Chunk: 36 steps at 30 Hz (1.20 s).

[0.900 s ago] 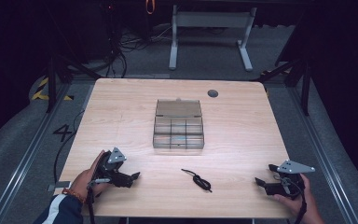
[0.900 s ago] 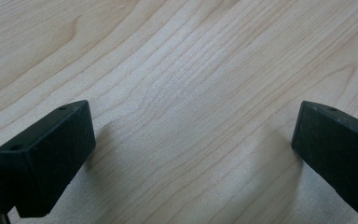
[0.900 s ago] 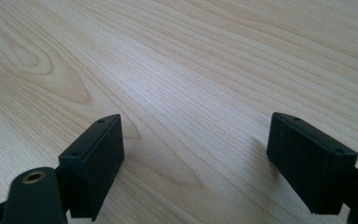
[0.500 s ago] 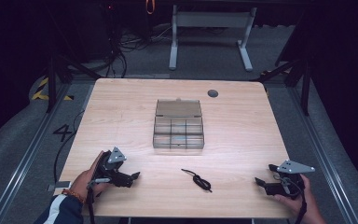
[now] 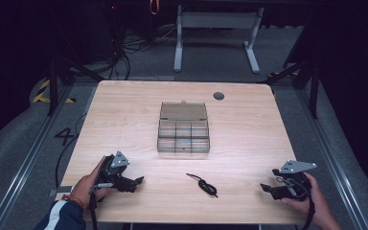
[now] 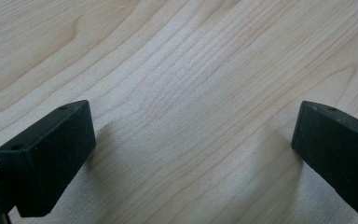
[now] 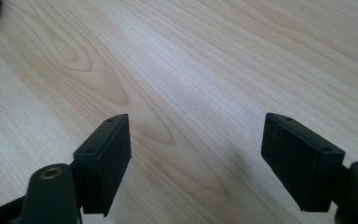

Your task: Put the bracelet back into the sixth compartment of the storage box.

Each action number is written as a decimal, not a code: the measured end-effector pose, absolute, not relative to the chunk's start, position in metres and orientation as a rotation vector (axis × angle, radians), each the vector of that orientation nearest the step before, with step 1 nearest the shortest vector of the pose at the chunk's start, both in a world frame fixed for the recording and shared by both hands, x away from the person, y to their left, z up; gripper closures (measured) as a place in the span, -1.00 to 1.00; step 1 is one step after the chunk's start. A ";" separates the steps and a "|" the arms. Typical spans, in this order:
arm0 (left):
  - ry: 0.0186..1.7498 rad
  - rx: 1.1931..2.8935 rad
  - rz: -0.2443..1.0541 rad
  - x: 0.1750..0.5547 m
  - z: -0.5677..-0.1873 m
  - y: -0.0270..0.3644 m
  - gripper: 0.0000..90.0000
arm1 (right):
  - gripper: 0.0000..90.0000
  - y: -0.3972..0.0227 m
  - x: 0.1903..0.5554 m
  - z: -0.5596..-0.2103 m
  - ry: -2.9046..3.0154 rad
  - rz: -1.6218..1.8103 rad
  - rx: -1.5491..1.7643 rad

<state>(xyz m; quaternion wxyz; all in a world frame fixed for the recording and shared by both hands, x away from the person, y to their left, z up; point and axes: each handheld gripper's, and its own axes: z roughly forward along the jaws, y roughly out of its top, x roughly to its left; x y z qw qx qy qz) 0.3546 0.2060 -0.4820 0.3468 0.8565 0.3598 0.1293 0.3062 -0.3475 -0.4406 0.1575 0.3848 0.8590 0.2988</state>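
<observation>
Light wooden table, clear compartment box with lid raised at its centre, left gripper resting near the front left edge with jaws wide apart, right gripper near the front right likewise spread, small black knotted cord lying between them

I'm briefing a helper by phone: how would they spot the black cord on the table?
Start at the clear compartment box in the middle of the wooden table. Come toward the person's edge: the black cord lies there, between the two tools. It is the lone thin, knotted, loose thing.
</observation>
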 end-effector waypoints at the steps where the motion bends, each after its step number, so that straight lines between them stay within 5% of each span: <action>1: 0.934 2.222 0.336 0.355 -0.482 0.206 -1.00 | -0.46 -0.345 0.307 -0.438 2.464 0.855 1.092; 36: 0.933 2.222 0.335 0.355 -0.482 0.206 -1.00 | -0.21 -0.218 0.323 -0.411 2.783 0.771 0.692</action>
